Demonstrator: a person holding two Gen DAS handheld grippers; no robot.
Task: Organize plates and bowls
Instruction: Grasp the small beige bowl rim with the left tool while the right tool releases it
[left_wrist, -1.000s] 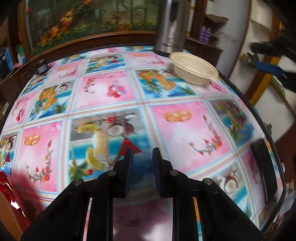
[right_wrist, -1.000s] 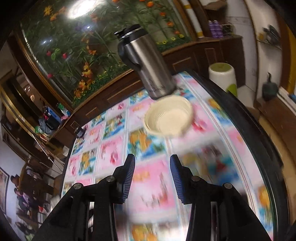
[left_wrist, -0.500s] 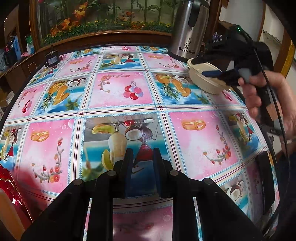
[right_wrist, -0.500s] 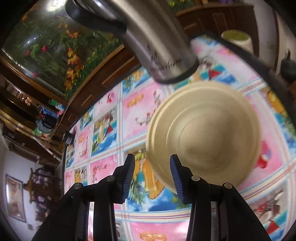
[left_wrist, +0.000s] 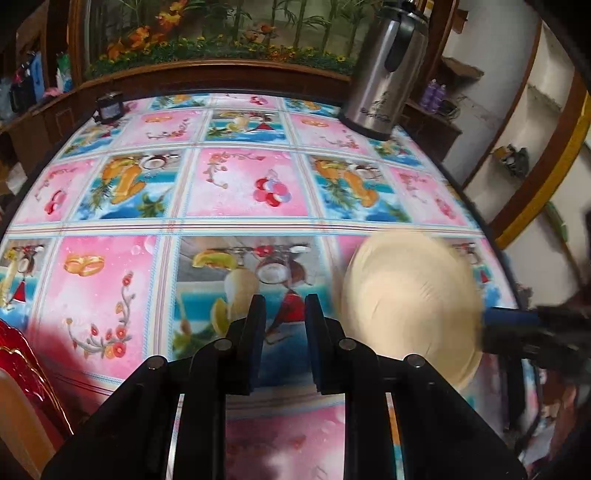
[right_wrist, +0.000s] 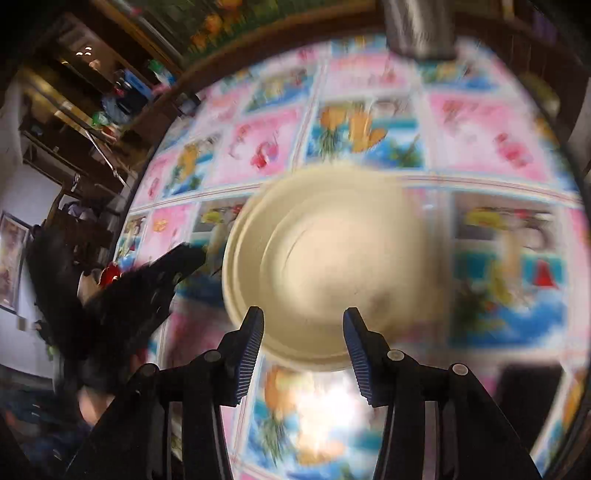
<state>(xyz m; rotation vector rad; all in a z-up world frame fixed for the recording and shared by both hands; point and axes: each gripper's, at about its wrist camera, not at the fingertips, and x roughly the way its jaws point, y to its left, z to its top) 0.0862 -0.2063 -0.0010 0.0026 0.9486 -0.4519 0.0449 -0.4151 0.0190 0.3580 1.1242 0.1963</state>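
Cream bowl (right_wrist: 325, 266) on the patterned tablecloth (left_wrist: 243, 188), near the table's right edge and just right of the left gripper (left_wrist: 284, 325) — blurred in both views. Right gripper (right_wrist: 303, 332) right at the bowl's near rim, jaws opening, fingers (right_wrist: 247, 347) straddling that rim; pads apart from the bowl, no grip visible. Seen from the left wrist as a blue-tipped dark shape at the bowl's right side. Left gripper nearly closed, only a narrow gap, nothing between, above the cloth. Steel flask (left_wrist: 384, 70) upright at the far right corner, well apart from the bowl. Red plate (left_wrist: 22, 354) at the lower left edge — mostly cut off.
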